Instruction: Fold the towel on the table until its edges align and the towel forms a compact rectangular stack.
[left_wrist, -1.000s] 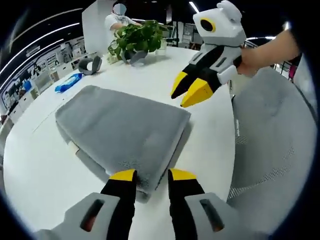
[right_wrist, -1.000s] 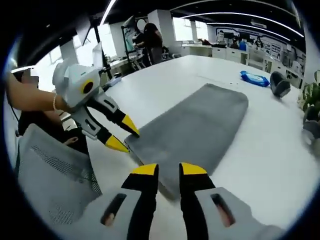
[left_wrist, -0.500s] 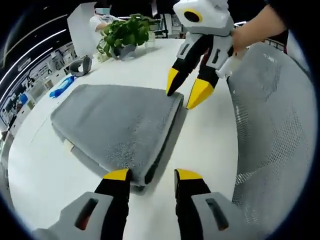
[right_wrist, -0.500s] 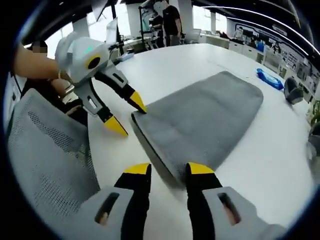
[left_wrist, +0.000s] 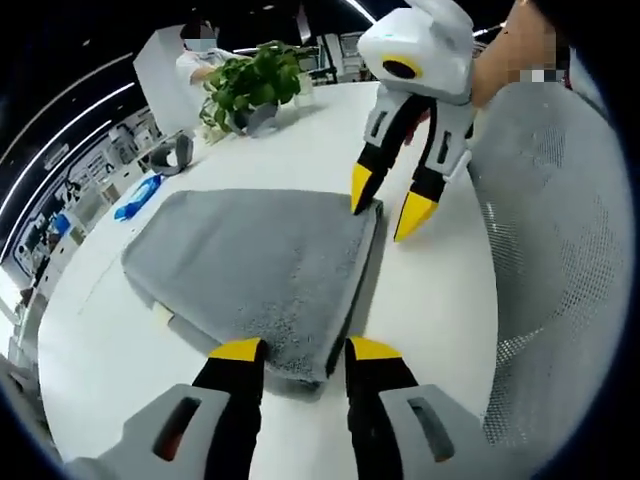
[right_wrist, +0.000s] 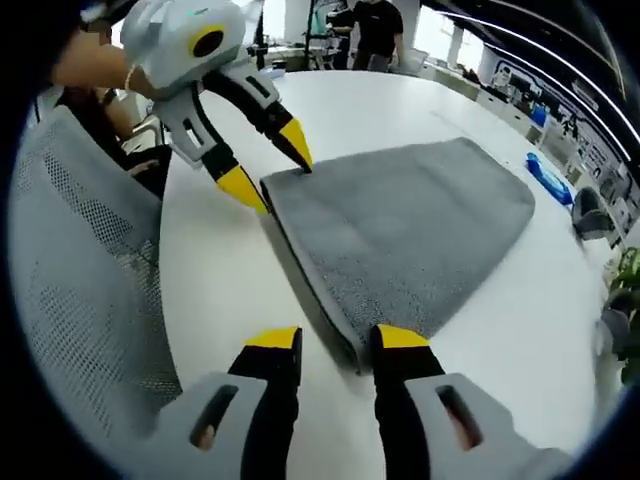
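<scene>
The gray towel (left_wrist: 250, 265) lies flat on the white bench (left_wrist: 430, 290), already folded over so it looks thick. It sits right in front of both grippers.

The left gripper (left_wrist: 305, 352) has its jaws wide, one on each side of the near corner of the towel. It is not holding anything yet. The right gripper (right_wrist: 335, 340) is wide too, with its jaws on each side of the other near corner. It holds nothing.

In the left gripper view, the right gripper (left_wrist: 392, 205) has one tip touching the towel's corner. In the right gripper view, the left gripper (right_wrist: 268, 165) does the same at its corner.

The next step looks like grabbing both corners to fold again. To do it well, each gripper should slide down low so all the layers go between the jaws, not just the top one. Both should close together and lift evenly, so the edges match up at the far side. If one side goes faster, the fold may come out crooked.

A plant (left_wrist: 250, 85) and a blue thing (left_wrist: 138, 193) sit far beyond the towel.
</scene>
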